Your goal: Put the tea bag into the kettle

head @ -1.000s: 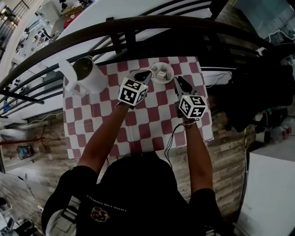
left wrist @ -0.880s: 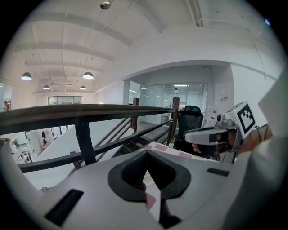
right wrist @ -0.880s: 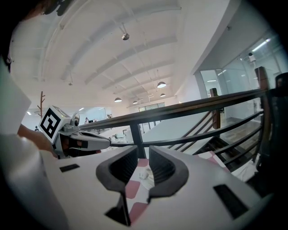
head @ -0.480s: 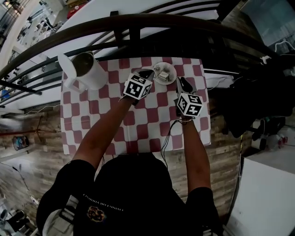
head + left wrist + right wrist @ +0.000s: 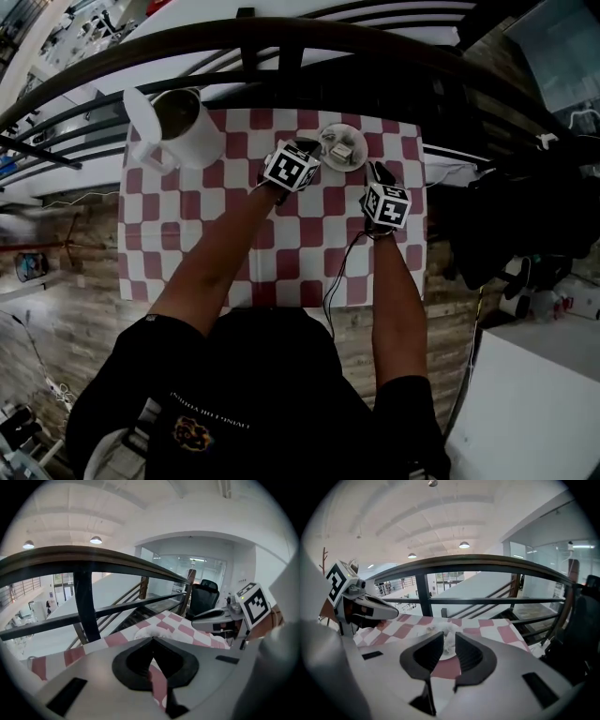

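A white kettle [image 5: 184, 127] stands open-topped at the far left corner of the red-and-white checked table [image 5: 187, 234]. A tea bag [image 5: 341, 149] lies in a small white dish [image 5: 361, 156] at the far middle. My left gripper [image 5: 306, 146] is just left of the dish, and in its own view the jaw tips [image 5: 151, 641] meet with nothing held. My right gripper [image 5: 379, 171] hovers to the near right of the dish. Its jaws [image 5: 449, 641] stand apart and empty, and the dish [image 5: 443, 654] shows through the gap.
A dark curved railing [image 5: 281, 37] runs along the table's far edge. A thin cable [image 5: 336, 281] trails from the right gripper toward the near edge. Wooden floor [image 5: 66, 309] lies on both sides. An office chair [image 5: 205, 597] stands beyond the table.
Both grippers have sunk toward the table and drawn in closer to the dish. The kettle, dish and tea bag lie as before.
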`<state>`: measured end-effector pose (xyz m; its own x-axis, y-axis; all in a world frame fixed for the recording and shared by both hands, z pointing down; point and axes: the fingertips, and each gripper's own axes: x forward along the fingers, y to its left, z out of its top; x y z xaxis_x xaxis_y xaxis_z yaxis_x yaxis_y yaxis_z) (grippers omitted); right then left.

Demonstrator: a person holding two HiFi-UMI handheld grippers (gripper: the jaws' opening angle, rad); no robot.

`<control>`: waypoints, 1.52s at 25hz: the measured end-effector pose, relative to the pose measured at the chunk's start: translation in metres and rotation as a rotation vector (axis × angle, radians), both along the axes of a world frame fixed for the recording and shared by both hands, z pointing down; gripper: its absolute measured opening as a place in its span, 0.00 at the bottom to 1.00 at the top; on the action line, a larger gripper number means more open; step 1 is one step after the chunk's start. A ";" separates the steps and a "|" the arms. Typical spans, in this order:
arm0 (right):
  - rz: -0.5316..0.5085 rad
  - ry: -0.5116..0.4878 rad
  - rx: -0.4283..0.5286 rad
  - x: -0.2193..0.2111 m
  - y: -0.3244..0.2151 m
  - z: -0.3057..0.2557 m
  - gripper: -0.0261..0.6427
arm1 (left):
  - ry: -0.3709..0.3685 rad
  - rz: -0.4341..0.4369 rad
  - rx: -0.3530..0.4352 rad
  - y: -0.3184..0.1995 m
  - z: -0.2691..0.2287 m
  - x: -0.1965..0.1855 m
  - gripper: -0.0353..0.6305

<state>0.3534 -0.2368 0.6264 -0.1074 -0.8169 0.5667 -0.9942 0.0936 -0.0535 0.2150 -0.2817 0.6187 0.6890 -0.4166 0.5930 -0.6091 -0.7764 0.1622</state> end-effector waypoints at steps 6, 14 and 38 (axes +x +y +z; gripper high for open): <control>0.005 -0.040 -0.021 -0.003 -0.004 0.013 0.17 | 0.033 -0.043 -0.030 -0.010 0.000 0.003 0.05; -0.022 -0.067 -0.045 -0.011 -0.017 0.026 0.17 | 0.000 -0.018 -0.022 -0.018 0.008 0.007 0.05; -0.032 -0.068 -0.096 -0.013 -0.043 0.064 0.21 | -0.011 -0.050 -0.097 -0.029 0.047 0.008 0.05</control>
<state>0.3403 -0.2801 0.6907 -0.1731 -0.7547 0.6328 -0.9846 0.1162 -0.1307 0.2235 -0.3112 0.6655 0.6623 -0.3906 0.6394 -0.6486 -0.7260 0.2284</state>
